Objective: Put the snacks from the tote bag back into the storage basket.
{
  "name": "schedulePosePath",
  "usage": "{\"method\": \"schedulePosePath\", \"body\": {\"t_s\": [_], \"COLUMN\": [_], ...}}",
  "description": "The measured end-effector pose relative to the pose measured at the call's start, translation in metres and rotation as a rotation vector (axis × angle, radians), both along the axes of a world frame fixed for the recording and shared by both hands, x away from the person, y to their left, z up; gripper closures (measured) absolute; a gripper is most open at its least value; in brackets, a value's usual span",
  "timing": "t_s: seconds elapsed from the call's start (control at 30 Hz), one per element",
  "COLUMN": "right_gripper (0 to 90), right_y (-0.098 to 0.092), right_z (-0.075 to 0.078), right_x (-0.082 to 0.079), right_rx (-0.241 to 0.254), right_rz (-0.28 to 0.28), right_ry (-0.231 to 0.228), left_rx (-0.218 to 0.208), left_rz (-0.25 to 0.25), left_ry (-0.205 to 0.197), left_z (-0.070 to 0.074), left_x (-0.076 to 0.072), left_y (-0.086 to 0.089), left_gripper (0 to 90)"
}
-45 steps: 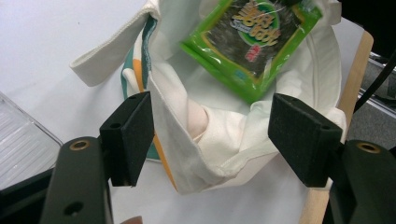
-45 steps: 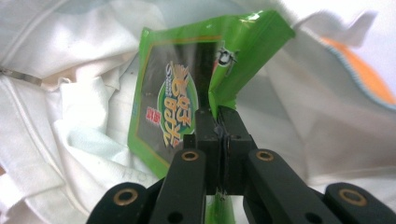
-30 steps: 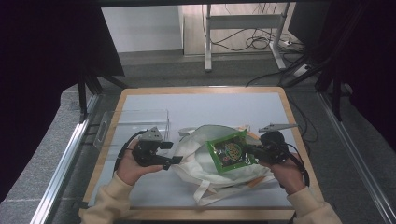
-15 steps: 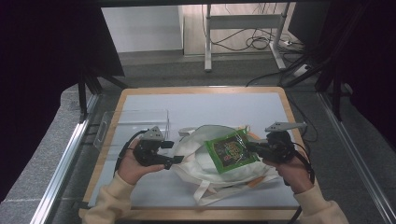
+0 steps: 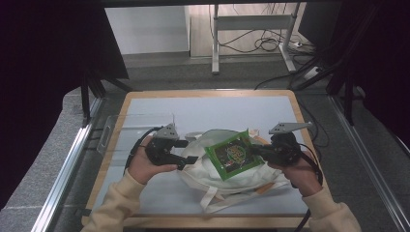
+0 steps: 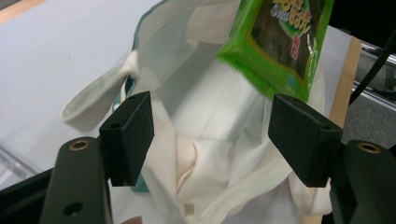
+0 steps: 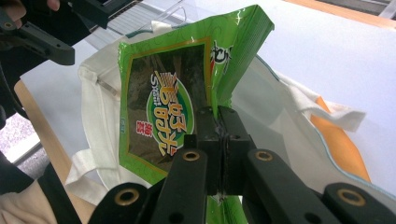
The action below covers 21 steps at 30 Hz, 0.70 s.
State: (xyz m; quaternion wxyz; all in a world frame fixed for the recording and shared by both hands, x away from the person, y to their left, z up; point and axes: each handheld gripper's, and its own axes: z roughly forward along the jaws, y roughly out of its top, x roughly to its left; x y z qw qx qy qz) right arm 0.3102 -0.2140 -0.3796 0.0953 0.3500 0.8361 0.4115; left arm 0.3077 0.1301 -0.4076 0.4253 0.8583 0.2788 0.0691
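Note:
A white cloth tote bag (image 5: 212,169) lies on the white table top, its mouth gaping towards my left gripper (image 5: 188,151). That gripper's jaws stand wide open at the bag's mouth (image 6: 210,121), with the cloth (image 6: 219,140) between them and no pad pressing on it. My right gripper (image 5: 255,150) is shut on the edge of a green snack packet (image 5: 232,155), which it holds tilted above the bag. In the right gripper view the jaws (image 7: 218,114) pinch the packet (image 7: 163,107) at its seam.
A clear plastic tray (image 5: 130,126) sits at the table's left. The wooden table rim (image 5: 203,93) runs around the white surface. The bag's handles (image 5: 217,198) trail towards the front edge, and an orange patch (image 7: 341,144) shows on the bag.
My left gripper has risen a little and edged towards the bag's mouth. The right gripper and the packet have hardly moved.

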Motion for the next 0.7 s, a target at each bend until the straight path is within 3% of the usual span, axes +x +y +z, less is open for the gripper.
{"method": "schedulePosePath", "body": {"t_s": [0.4,0.7], "right_gripper": [87.7,87.6], "right_y": [0.006,0.011], "right_z": [-0.001,0.003], "right_x": [0.005,0.005], "right_rx": [-0.004,-0.014], "right_rz": [0.033,0.068], "right_ry": [0.002,-0.025], "left_rx": [0.018,0.037], "left_rz": [-0.049,-0.086], "left_ry": [0.008,0.013], "left_z": [0.005,0.008], "left_x": [0.011,0.019], "left_y": [-0.023,-0.035], "left_gripper": [33.3,35.1]}}
